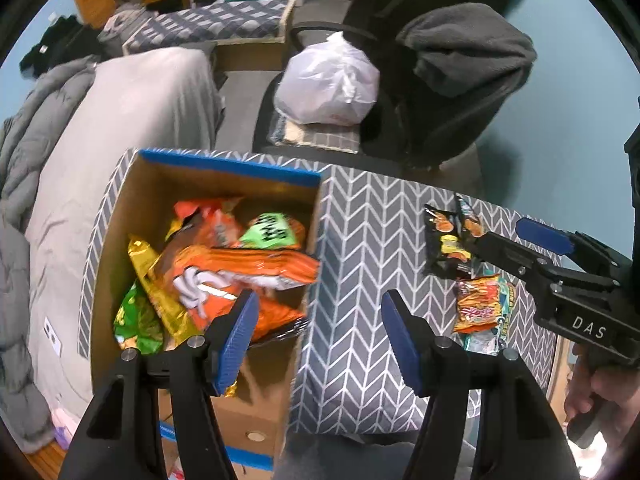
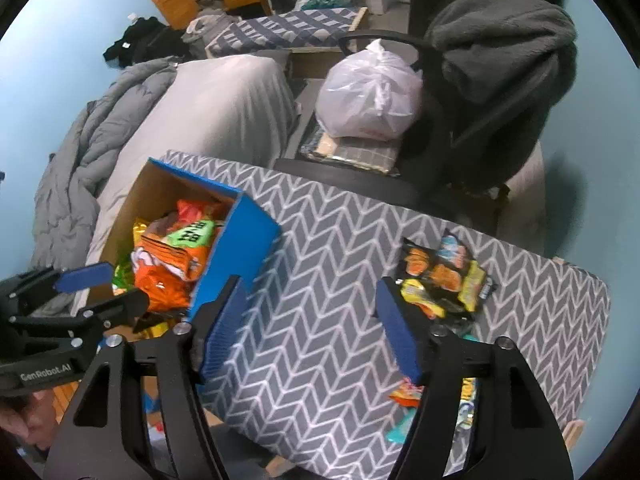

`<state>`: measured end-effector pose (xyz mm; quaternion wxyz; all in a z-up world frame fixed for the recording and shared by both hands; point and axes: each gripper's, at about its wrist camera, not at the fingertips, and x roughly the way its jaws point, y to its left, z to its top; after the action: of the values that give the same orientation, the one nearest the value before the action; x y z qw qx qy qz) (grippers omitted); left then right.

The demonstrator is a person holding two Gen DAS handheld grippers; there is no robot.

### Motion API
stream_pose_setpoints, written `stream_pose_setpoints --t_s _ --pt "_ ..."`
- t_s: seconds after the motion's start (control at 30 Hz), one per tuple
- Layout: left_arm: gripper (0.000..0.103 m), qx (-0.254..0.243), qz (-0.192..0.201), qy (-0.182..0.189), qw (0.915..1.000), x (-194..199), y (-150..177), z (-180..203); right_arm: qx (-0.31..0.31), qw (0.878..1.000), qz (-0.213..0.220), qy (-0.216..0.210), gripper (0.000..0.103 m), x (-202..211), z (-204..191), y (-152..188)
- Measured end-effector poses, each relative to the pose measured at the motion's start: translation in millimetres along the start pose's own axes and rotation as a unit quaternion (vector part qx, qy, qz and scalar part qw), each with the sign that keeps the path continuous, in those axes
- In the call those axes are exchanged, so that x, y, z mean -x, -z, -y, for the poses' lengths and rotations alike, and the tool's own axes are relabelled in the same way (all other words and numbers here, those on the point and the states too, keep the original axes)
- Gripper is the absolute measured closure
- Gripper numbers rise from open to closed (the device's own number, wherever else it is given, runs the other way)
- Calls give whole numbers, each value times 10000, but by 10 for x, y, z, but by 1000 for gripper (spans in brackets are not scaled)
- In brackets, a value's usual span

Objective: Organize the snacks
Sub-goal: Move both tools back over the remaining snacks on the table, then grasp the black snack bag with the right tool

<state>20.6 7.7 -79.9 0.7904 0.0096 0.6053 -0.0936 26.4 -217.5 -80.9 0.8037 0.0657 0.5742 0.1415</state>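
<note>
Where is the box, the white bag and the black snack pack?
box [image 1: 120,216], left wrist view, on its inner cardboard wall.
white bag [image 2: 370,96], right wrist view, on the middle of the plastic.
black snack pack [image 2: 436,276], right wrist view, on its printed front.

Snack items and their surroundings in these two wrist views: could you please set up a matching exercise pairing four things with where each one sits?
Things:
1. orange chip bag
2. black snack packets
3. white plastic bag
4. dark grey fleece

Places:
A. draped over the chair back
B. inside the cardboard box
C. on the chair seat
D. on the chevron-patterned tabletop

Pairs: 1-B, 2-D, 3-C, 4-A
</note>
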Motion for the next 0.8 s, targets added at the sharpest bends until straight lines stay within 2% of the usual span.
stream_pose_setpoints --t_s 0.37,0.47,0.7,0.8 --pt "37 -504 -136 -43 9986 -197 -109 548 -119 9997 -37 199 30 126 553 124" --pt "31 -615 -182 -37 9979 -291 -132 678 -71 9995 -109 272 24 112 703 167" --pt "31 -973 -517 -209 9937 -627 -164 965 282 9979 -478 338 23 -100 1011 269" --pt "23 -1081 -609 -230 9920 -771 -174 1062 519 9961 -614 349 23 -214 1106 265"
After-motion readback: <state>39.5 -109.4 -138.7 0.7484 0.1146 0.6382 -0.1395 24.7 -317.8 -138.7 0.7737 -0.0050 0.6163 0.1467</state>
